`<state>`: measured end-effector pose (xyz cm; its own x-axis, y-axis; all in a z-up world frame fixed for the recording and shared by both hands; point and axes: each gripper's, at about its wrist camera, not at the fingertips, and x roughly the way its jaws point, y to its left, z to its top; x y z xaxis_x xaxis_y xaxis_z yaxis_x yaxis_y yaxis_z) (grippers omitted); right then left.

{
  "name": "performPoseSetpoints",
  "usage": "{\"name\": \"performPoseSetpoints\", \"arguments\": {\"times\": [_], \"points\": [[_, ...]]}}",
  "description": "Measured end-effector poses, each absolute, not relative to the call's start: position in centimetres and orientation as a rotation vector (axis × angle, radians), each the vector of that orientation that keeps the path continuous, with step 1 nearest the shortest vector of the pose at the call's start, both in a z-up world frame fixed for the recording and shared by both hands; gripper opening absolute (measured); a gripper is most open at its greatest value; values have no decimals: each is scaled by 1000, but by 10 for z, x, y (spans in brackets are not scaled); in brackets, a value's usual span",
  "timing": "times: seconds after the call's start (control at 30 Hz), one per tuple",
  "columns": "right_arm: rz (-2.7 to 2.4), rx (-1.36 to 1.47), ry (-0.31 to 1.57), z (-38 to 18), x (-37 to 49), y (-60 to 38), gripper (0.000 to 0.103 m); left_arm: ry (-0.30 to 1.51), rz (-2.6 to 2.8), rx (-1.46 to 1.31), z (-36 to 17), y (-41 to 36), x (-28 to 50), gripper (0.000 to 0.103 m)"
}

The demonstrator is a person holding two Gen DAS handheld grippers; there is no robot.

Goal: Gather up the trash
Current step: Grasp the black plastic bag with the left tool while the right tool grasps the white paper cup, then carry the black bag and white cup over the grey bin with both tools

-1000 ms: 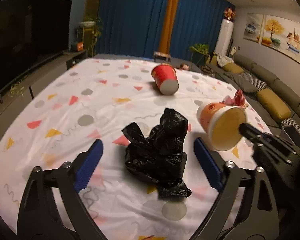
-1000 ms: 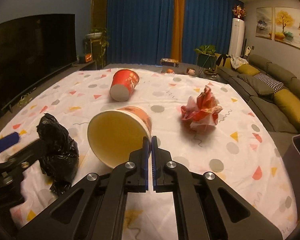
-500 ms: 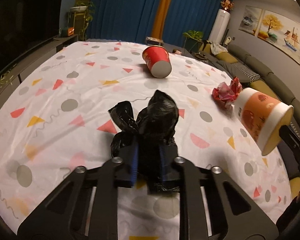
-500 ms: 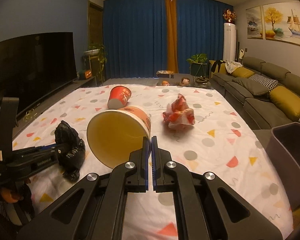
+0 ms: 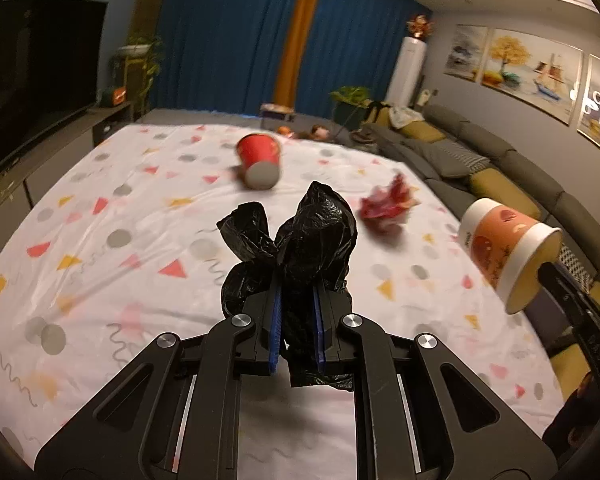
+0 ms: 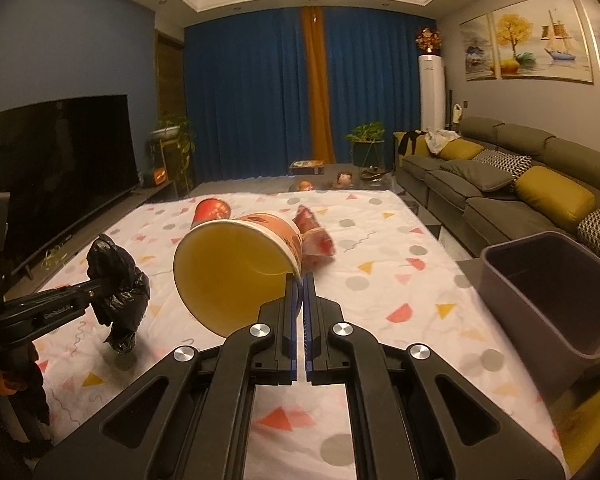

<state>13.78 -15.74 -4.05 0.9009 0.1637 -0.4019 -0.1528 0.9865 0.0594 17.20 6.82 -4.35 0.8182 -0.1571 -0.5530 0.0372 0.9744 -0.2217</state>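
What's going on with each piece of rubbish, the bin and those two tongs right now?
Left tongs: shut on the black bag.
Black bag: crumpled, lifted off the cloth.
Right tongs: shut on the orange cup's rim.
Orange cup: empty, held tilted on its side.
Red cup: lying on its side.
Red wrapper: crumpled on the cloth.
Grey bin: open; nothing visible inside.

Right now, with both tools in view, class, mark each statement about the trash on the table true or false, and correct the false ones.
1. The left tool is shut on the black plastic bag. True.
2. The right tool grips the orange paper cup by its rim. True.
3. The red cup stands upright. False: it lies on its side on the tablecloth.
4. The crumpled red wrapper is inside the grey bin. False: it lies on the tablecloth.
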Motion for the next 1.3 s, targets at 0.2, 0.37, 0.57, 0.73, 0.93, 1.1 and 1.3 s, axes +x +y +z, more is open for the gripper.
{"name": "performPoseSetpoints", "arguments": {"times": [0.2,0.37,0.57,0.73,0.93,1.1,1.3], "points": [[131,51,383,-32,119,-183,4,567,-161,-170,-26,35,160,12],[91,80,359,-28,106,-211,4,551,-208,-140,-18,2,156,12],[26,111,333,-25,91,-248,4,541,-273,-102,-10,-44,152,12],[-44,135,314,-22,79,-283,4,529,-338,-67,-7,-86,150,12],[-120,158,295,-22,70,-319,4,522,-419,-37,-3,-136,153,12],[-182,167,275,-21,66,-343,4,510,-486,-10,0,-175,155,12],[-258,189,279,-27,68,-379,4,495,-568,2,2,-223,163,12]]}}
